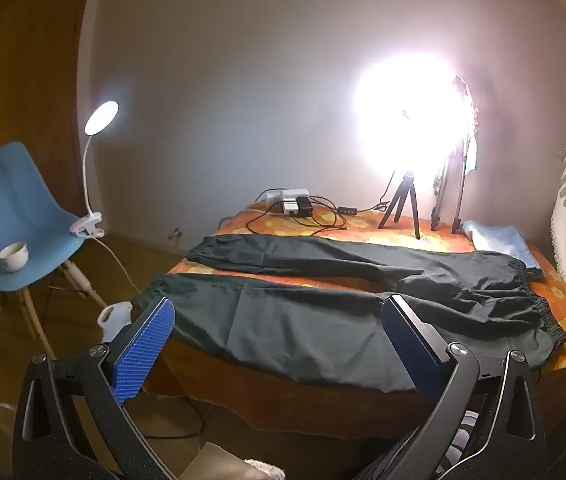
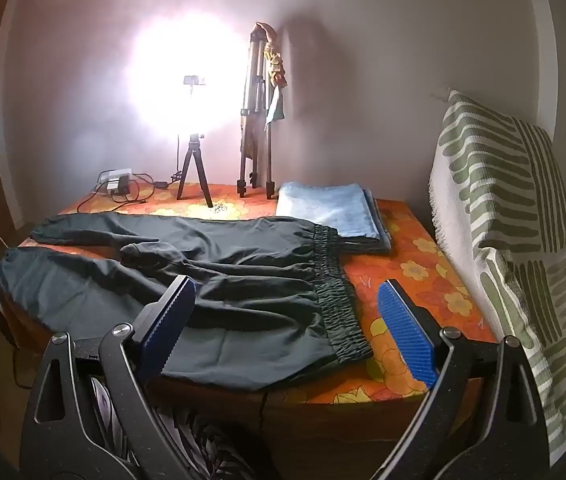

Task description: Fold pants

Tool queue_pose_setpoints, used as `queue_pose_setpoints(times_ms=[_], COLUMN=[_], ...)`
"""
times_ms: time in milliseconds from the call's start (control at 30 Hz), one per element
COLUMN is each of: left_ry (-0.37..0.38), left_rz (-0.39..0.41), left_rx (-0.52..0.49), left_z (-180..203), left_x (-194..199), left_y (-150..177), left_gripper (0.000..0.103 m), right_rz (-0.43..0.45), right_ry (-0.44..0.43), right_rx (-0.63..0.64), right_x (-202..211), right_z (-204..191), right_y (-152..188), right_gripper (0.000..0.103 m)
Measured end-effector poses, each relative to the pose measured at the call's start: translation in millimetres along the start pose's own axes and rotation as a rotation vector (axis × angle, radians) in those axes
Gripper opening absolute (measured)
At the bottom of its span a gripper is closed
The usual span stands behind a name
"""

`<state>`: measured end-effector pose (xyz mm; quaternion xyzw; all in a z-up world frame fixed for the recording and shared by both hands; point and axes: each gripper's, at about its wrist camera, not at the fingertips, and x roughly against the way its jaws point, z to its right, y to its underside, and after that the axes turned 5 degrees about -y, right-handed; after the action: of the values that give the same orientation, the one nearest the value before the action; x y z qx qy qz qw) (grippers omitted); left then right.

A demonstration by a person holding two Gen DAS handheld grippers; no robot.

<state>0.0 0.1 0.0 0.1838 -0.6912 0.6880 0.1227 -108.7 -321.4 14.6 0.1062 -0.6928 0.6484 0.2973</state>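
Note:
Dark green pants [image 1: 303, 320] lie spread flat on the orange flowered table [image 1: 295, 224], legs apart pointing left, elastic waistband [image 2: 339, 304] at the right. The near leg hangs a little over the front edge. My left gripper [image 1: 279, 320] is open and empty, held in front of the near leg. My right gripper [image 2: 287, 304] is open and empty, held in front of the waistband end; the pants [image 2: 211, 280] lie between and beyond its blue pads [image 2: 403, 340].
A folded light blue towel [image 2: 331, 208] lies at the back right. A bright lamp on a small tripod [image 2: 193, 168], a taller tripod [image 2: 255, 120] and a power strip with cables [image 1: 291, 204] stand along the back. A blue chair [image 1: 15, 216] with a cup and clip lamp is left; a striped cushion [image 2: 515, 208] right.

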Motion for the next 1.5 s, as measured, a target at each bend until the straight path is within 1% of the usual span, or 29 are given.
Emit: queue_pose_setpoints(times_ms=[100,367,700,1500], left_ry=[-0.007,0.017,0.013,0.021], left_rz=[0.003,0.004,0.028,0.029], left_rx=[-0.005,-0.014,-0.027,-0.030], left_z=[0,5,11,12], left_x=[0,1,3,3], left_y=[0,-2,-1,-4], left_gripper=[0.103,0.103,0.103,0.103], right_rz=[-0.009,-0.018,0.007,0.006], right_ry=[0.003,0.010,0.019,0.021], right_rx=[0.000,-0.004,-0.026,-0.037], right_x=[0,-2,1,1], right_z=[0,4,7,9], right_y=[0,0,1,3], right_gripper=[0.095,0.095,0.095,0.095])
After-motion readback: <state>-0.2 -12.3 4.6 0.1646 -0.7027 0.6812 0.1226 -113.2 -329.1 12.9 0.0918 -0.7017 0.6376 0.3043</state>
